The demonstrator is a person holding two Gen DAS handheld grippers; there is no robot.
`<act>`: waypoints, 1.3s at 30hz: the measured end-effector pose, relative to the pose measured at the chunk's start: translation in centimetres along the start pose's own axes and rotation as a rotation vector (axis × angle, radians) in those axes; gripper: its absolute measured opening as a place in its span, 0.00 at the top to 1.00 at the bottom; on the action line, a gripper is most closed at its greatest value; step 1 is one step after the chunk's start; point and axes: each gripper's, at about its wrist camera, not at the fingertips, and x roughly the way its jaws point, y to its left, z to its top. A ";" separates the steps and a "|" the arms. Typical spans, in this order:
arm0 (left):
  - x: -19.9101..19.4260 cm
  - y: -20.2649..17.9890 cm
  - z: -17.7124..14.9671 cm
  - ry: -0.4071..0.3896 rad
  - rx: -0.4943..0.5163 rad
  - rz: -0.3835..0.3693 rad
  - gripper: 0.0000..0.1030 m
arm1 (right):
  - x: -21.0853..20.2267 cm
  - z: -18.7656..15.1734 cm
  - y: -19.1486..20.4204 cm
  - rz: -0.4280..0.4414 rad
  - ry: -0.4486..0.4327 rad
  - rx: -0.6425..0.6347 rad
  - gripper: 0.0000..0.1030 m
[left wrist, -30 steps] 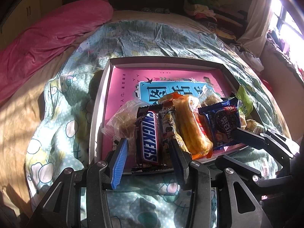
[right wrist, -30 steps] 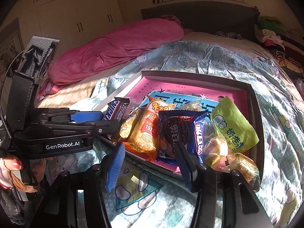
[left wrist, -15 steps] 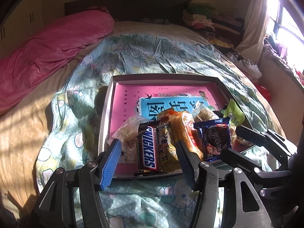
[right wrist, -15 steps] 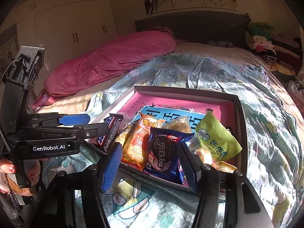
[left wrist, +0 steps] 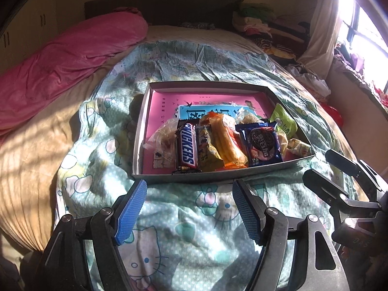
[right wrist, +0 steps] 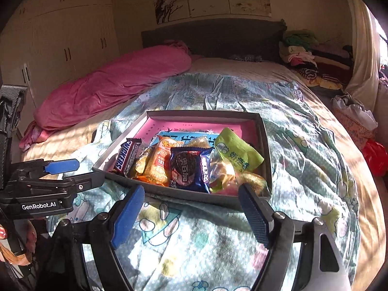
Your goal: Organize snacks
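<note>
Snacks lie in a row along the near edge of a shallow grey box (left wrist: 252,169), which rests on a cartoon-print quilt (left wrist: 184,228) covering a wide bed. A pink blanket (left wrist: 60,55) is bunched along the far left. Left to right in the row: a clear bag (left wrist: 162,137), a Snickers bar (left wrist: 186,149), an orange packet (left wrist: 228,143), a blue Oreo pack (left wrist: 263,143) and a green pouch (left wrist: 283,123). All look light, crinkly and easily crushed, so a gentle pinch across the narrow middle seems best; foil may slip. Left gripper (left wrist: 188,208) and right gripper (right wrist: 191,214) hover on the near side of the box, jaws opening, nothing between them.
</note>
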 end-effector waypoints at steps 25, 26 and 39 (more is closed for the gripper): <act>-1.7 -0.6 -4.2 0.036 0.013 0.010 0.27 | -2.6 -3.6 -0.5 -0.087 0.047 0.134 0.16; -1.7 -0.6 -4.2 0.036 0.013 0.011 0.27 | -2.6 -3.6 -0.4 -0.085 0.046 0.132 0.16; -1.9 -0.5 -4.0 0.032 0.008 0.015 0.27 | -2.7 -3.5 -0.2 -0.090 0.040 0.123 0.15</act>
